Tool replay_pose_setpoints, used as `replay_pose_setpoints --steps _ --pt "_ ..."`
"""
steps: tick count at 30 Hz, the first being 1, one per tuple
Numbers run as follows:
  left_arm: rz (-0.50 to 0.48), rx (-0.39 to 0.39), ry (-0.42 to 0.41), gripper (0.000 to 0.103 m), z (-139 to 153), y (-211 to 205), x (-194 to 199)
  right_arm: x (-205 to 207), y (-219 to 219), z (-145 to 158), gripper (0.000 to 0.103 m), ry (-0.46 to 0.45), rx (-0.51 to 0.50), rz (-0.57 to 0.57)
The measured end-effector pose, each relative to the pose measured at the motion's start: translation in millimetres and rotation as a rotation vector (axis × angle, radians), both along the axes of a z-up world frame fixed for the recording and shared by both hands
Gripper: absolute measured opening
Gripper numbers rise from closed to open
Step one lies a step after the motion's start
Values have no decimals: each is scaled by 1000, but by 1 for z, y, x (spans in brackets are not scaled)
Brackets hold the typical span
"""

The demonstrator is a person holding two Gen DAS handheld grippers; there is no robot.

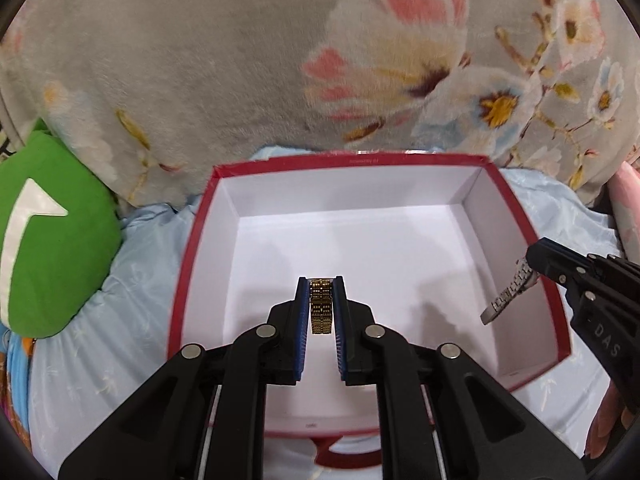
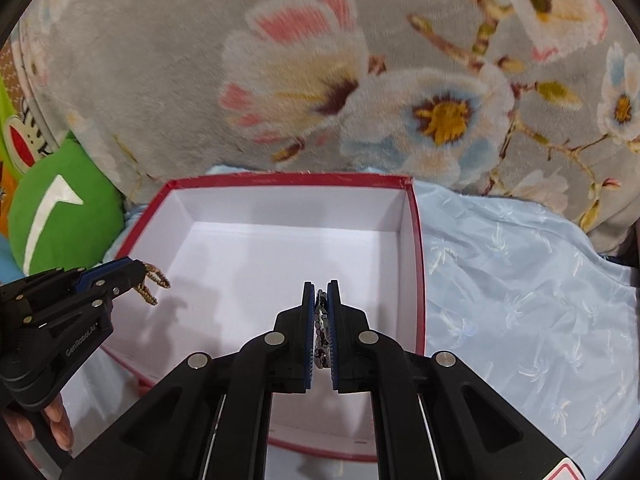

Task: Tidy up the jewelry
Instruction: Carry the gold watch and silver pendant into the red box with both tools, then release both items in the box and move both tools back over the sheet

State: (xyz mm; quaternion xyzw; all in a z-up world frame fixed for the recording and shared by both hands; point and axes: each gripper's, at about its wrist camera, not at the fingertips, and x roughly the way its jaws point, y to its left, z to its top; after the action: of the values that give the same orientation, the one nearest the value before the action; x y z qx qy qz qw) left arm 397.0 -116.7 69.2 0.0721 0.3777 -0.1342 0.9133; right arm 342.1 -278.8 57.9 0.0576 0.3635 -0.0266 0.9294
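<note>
An open red box with a white inside lies on a pale blue sheet. My left gripper is shut on a gold link bracelet and holds it above the box's near middle. In the right wrist view the left gripper is over the box's left rim with the gold bracelet hanging from it. My right gripper is shut on a silver link bracelet above the box's right half. In the left wrist view the silver bracelet hangs from the right gripper by the box's right wall.
A grey floral blanket rises behind the box. A green cushion with a white arrow lies left of the box. The pale blue sheet spreads to the right of the box. A hand holds the left gripper.
</note>
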Motion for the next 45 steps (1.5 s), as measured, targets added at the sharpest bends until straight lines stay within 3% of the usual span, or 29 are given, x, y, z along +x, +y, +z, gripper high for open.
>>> replay_pose_setpoints --steps 7,8,9,11,16,20,25,29,35,37,45 --pt "17 -13 53 12 -27 -7 28 15 -3 -20 6 18 -18 -2" --pt "28 -14 39 18 -27 -6 30 14 -3 -19 8 4 -26 -8" --pt "40 -16 24 37 -25 -5 30 13 -3 -18 10 -3 -33 -9" --pt "68 -40 -5 65 -19 1 29 9 -2 -12 15 -24 -46 -16" --pt "80 -46 -41 69 2 15 12 -19 1 12 21 -71 -45 -22" --pt "90 -26 -65 80 20 35 -25 -69 2 35 32 -108 -26 -24" --pt "98 -15 -64 82 31 69 -92 -148 7 46 41 -115 -9 -35" --pt "97 -42 -21 82 23 94 -139 -207 20 35 45 -103 -63 -52" --pt "100 5 30 82 -11 116 -209 -276 31 -1 45 -28 -51 -82" --pt "88 -3 80 82 -28 120 -227 -292 35 -16 45 8 -40 -84" --pt "94 -9 189 82 -81 120 -264 -335 56 -64 45 106 -13 -75"
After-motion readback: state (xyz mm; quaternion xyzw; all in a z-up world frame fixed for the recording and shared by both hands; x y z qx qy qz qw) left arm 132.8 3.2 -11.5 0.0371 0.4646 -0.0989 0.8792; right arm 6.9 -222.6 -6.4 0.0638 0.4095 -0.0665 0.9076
